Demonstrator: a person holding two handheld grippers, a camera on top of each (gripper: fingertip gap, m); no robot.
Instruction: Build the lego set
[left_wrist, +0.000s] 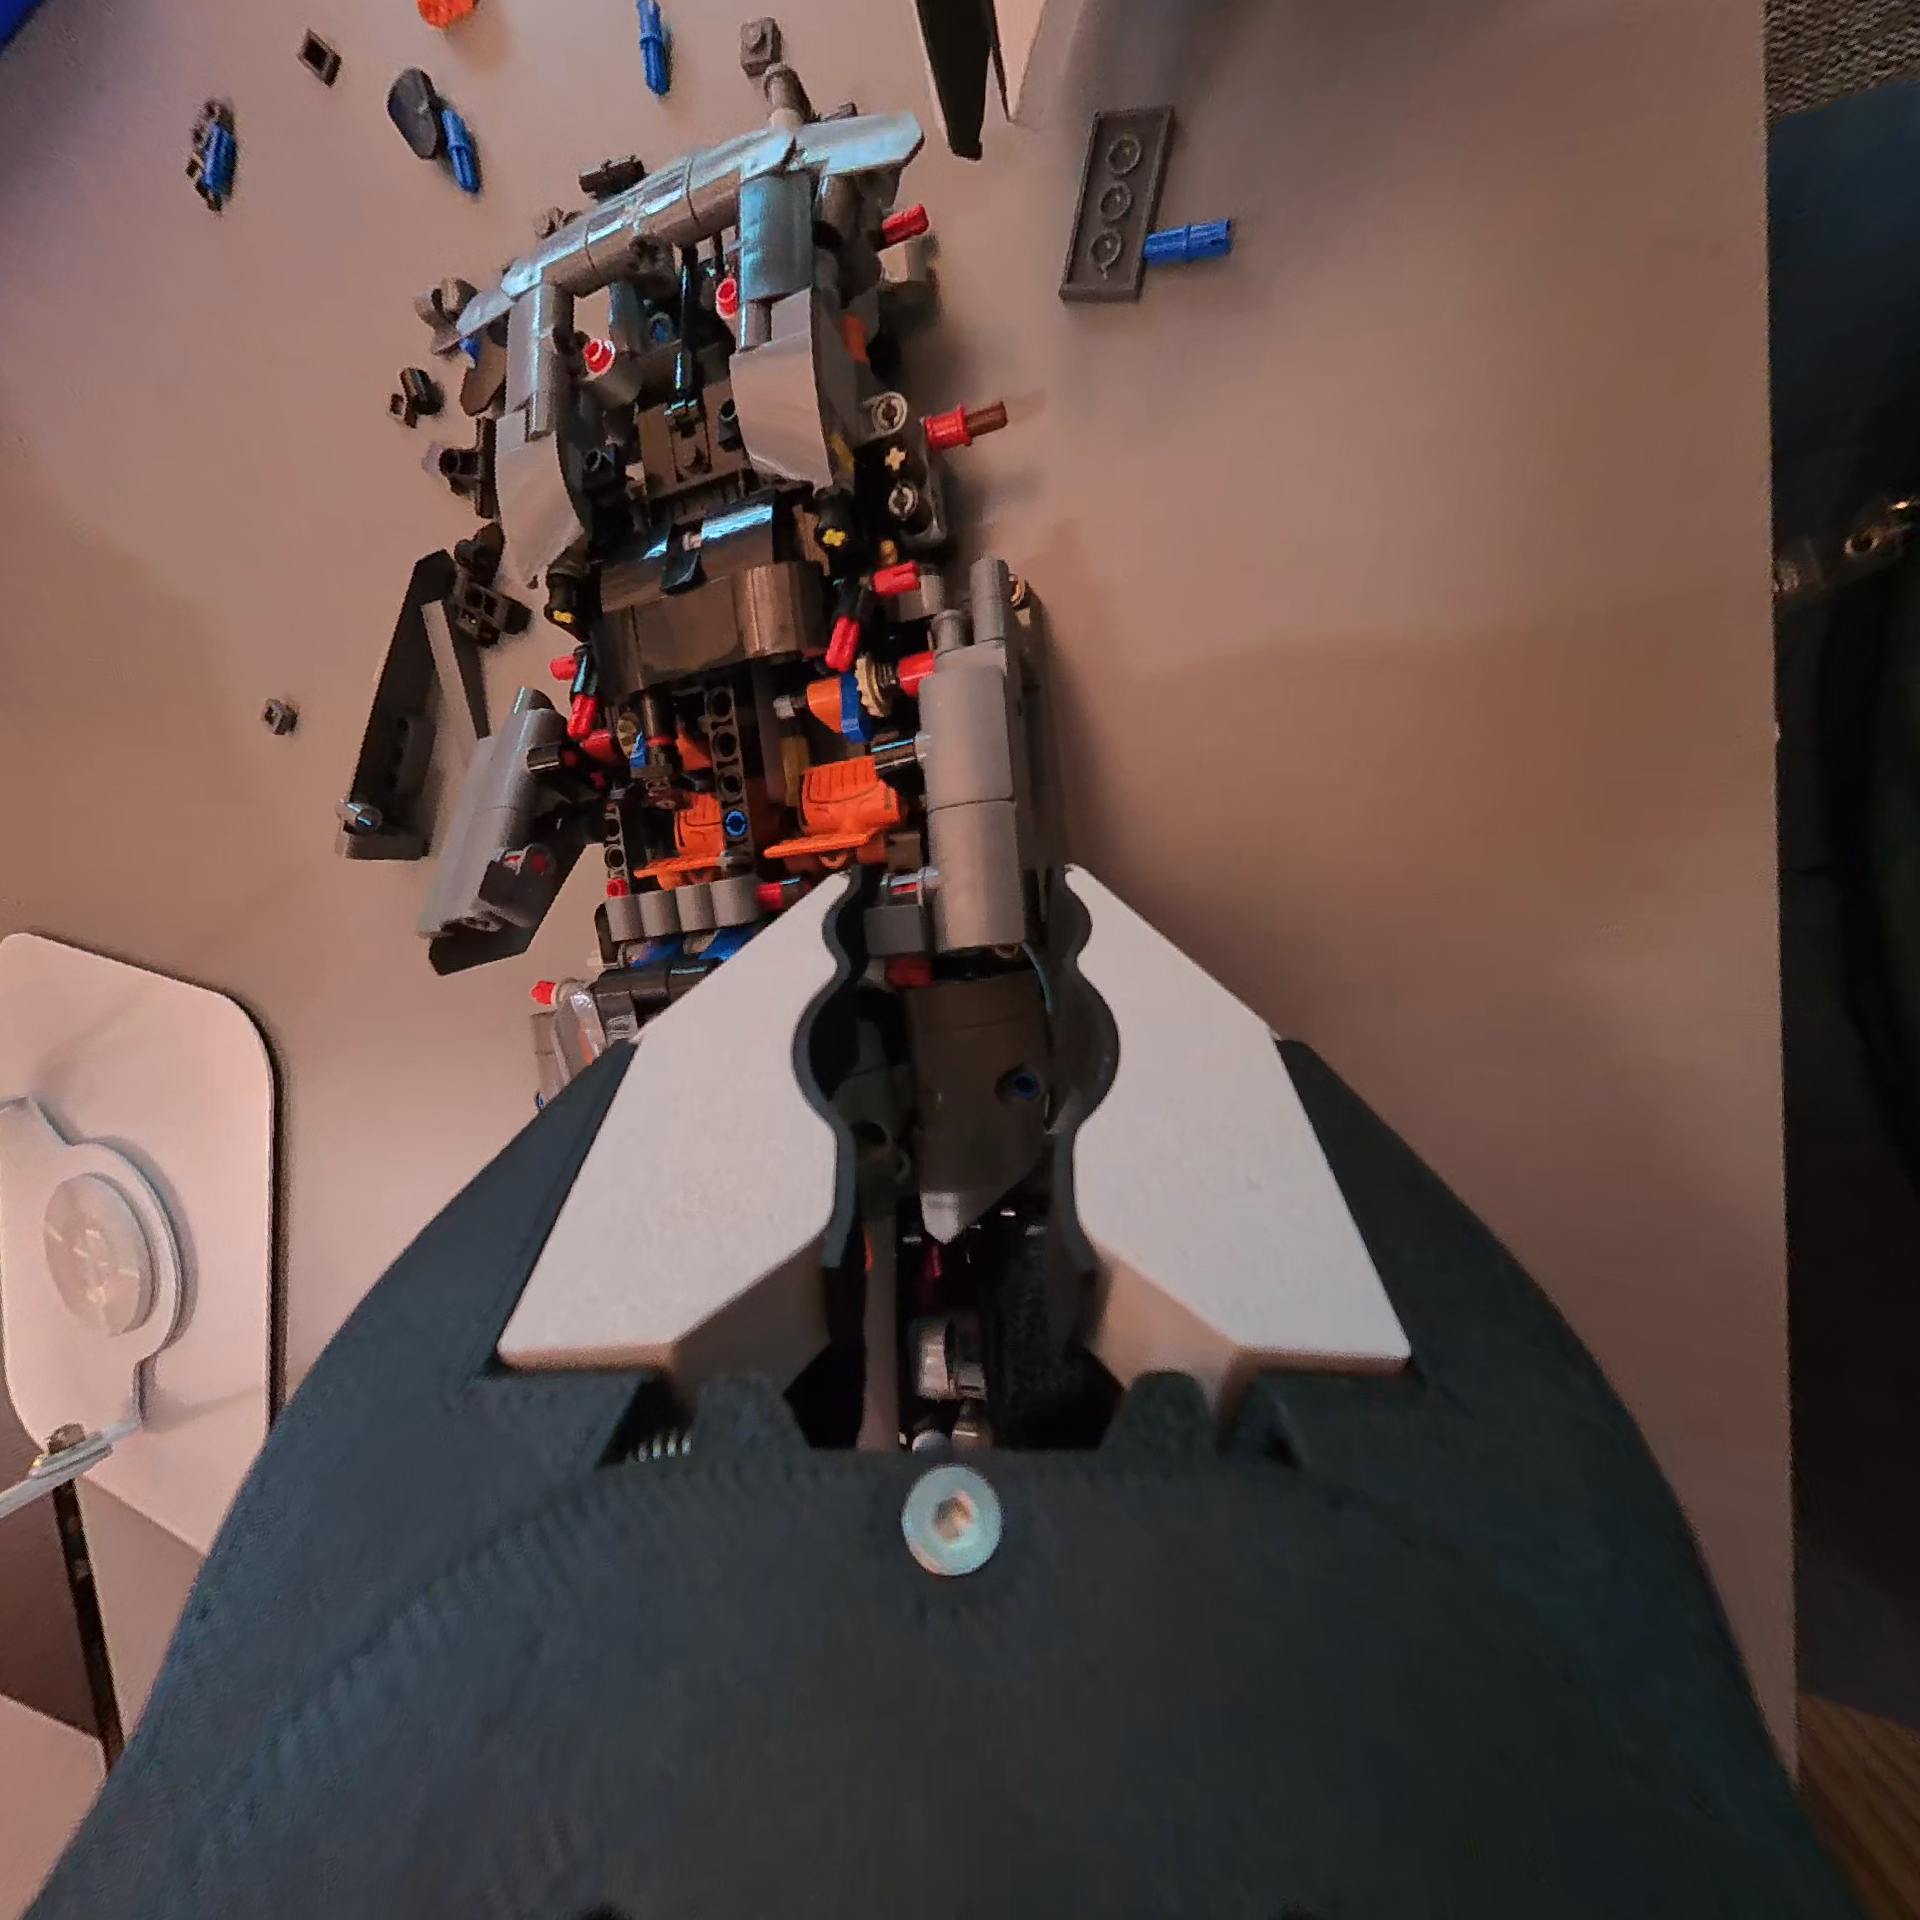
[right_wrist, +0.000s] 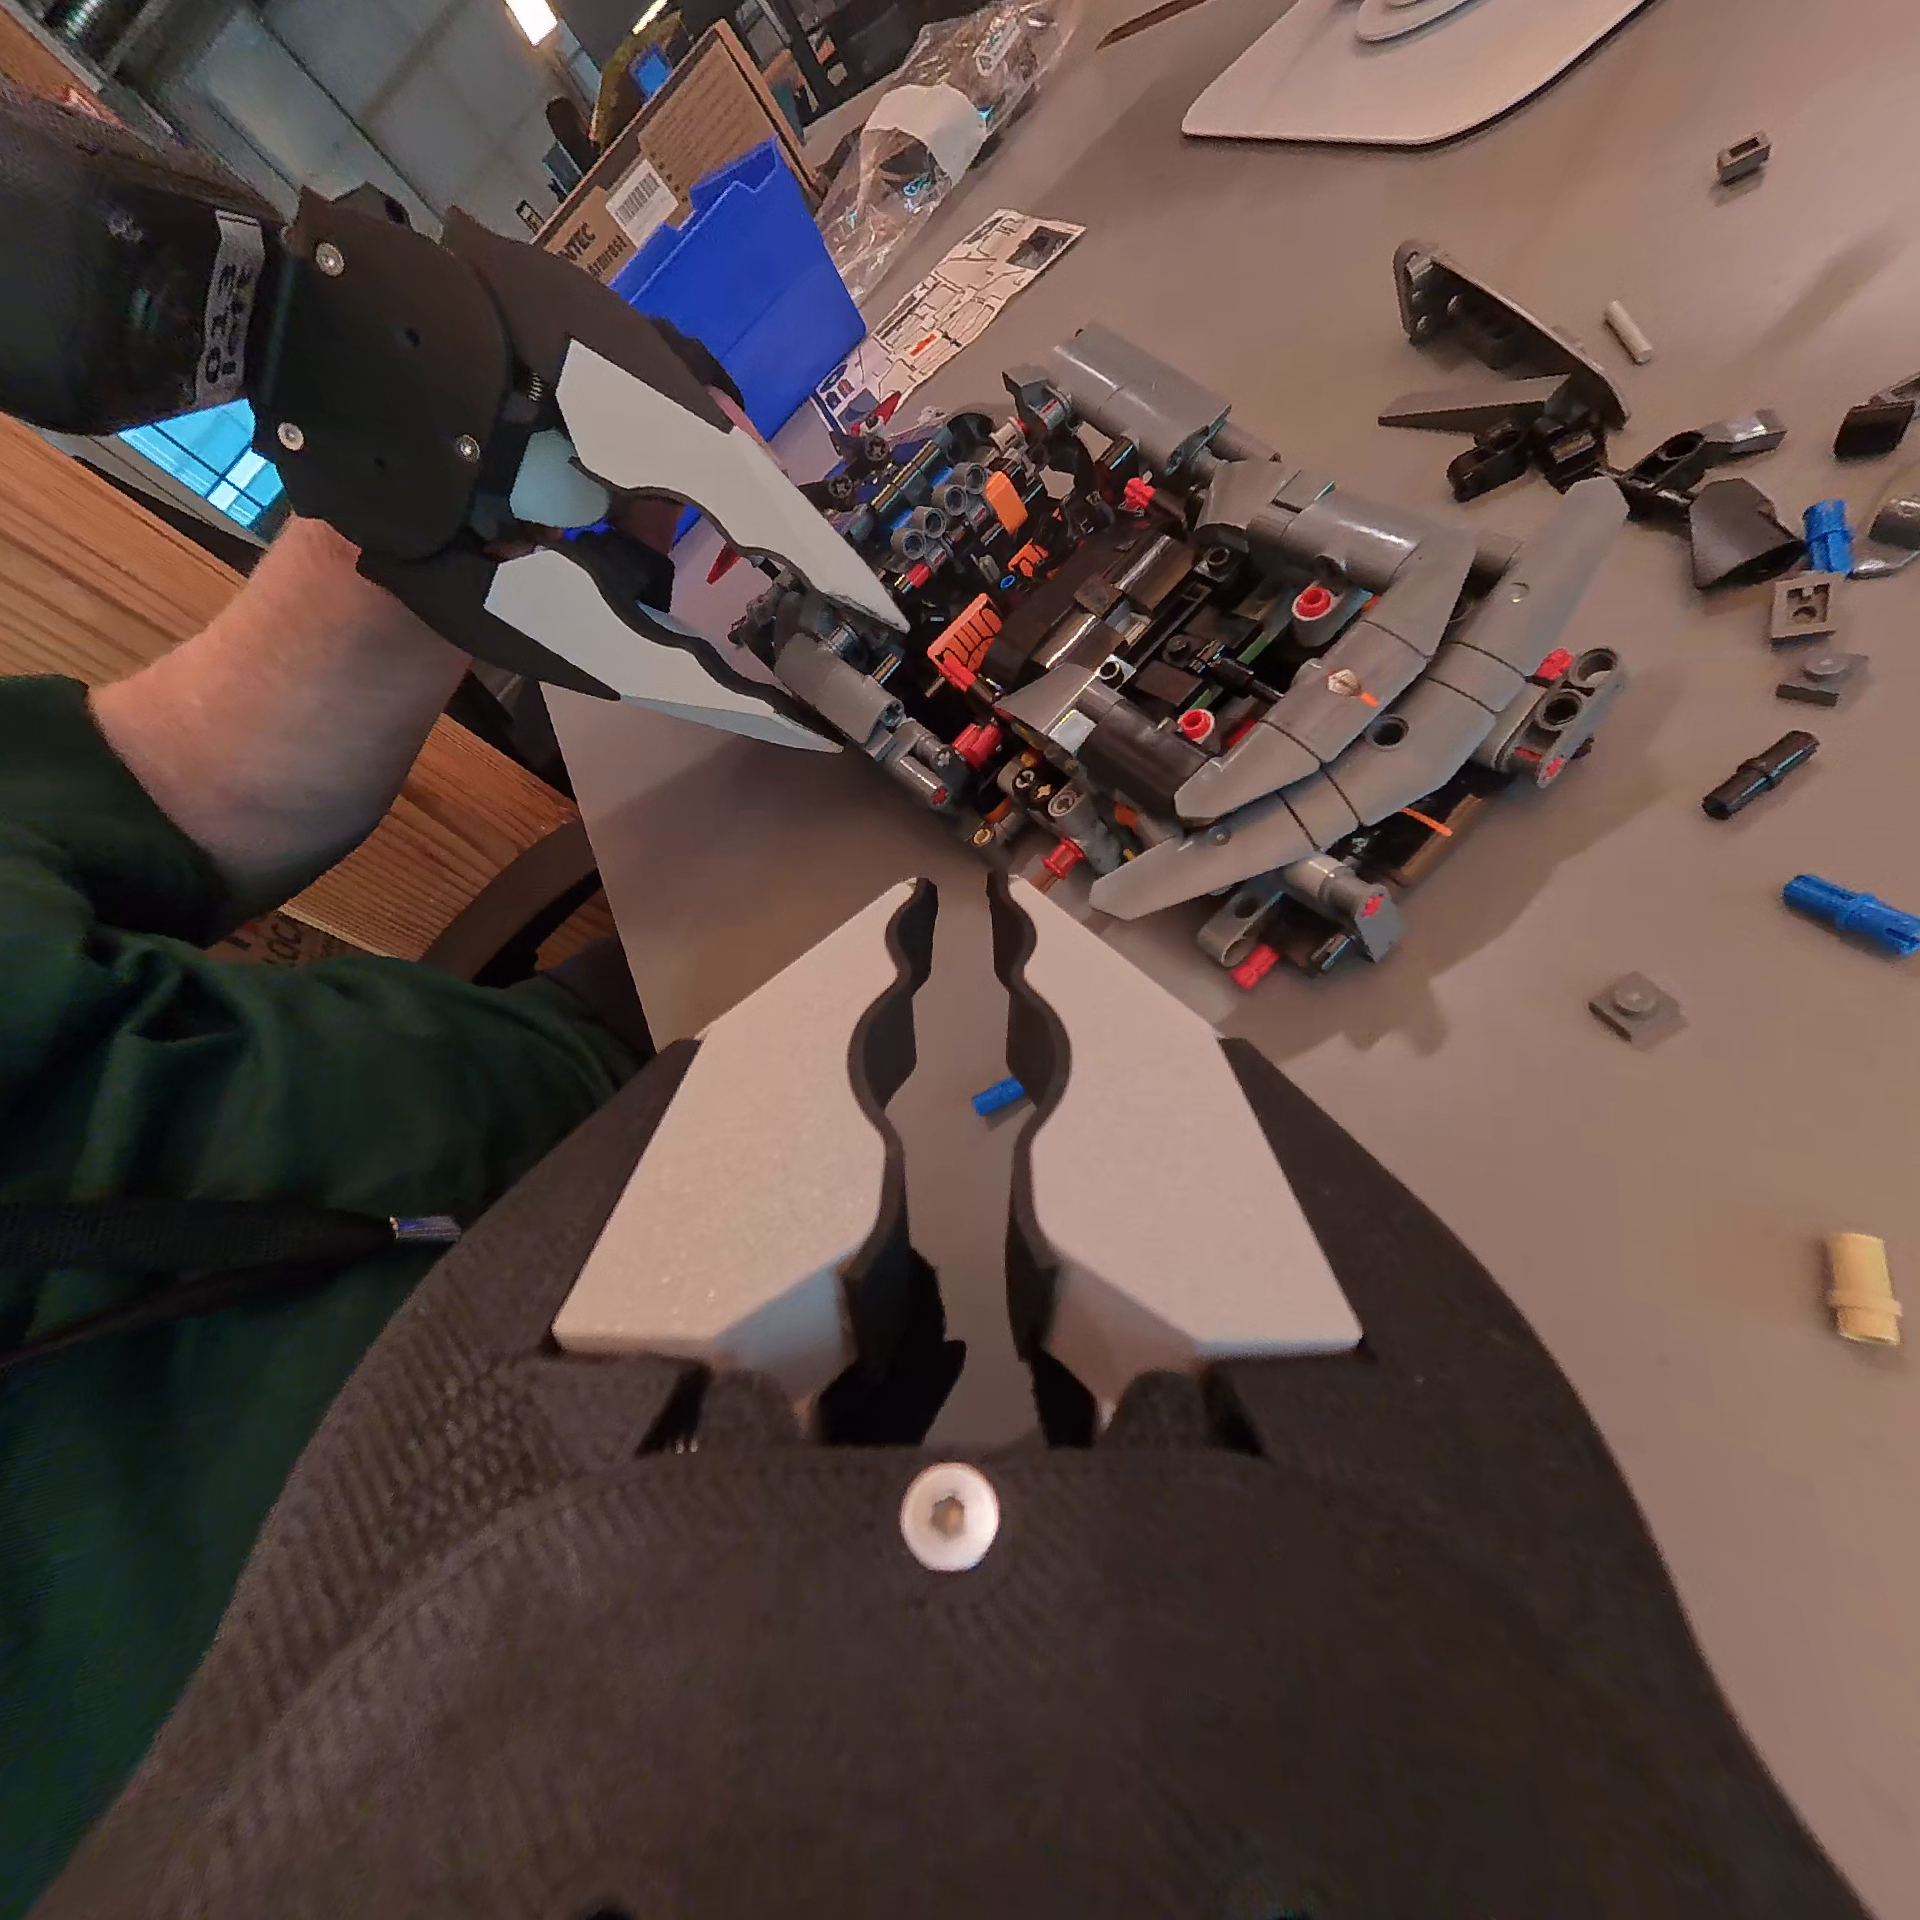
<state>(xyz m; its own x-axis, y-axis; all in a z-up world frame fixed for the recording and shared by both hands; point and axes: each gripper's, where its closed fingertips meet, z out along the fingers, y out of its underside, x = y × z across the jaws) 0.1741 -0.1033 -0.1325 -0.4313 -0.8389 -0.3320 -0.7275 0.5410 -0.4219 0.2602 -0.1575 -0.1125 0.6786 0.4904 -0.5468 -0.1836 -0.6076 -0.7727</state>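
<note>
Closest in, the right gripper (right_wrist: 961, 899) hangs over the near edge of the grey table (right_wrist: 1558, 1351), jaws narrow with a slim gap and nothing between them; a small blue pin (right_wrist: 997, 1096) lies on the table under it. Just past that, the left gripper (right_wrist: 868, 681) has its jaws clamped on the near end of the half-built grey, black and orange lego car (right_wrist: 1195, 665), which sits toward the middle of the table. Chassis, seats and curved panels look on, but no wheels that I can see, and loose bits like a blue connector pin (right_wrist: 1849, 914), a tan peg (right_wrist: 1860, 1288) and a black wing panel (right_wrist: 1507, 322) are scattered toward the far edge, so I'd guess halfway-ish.
</note>
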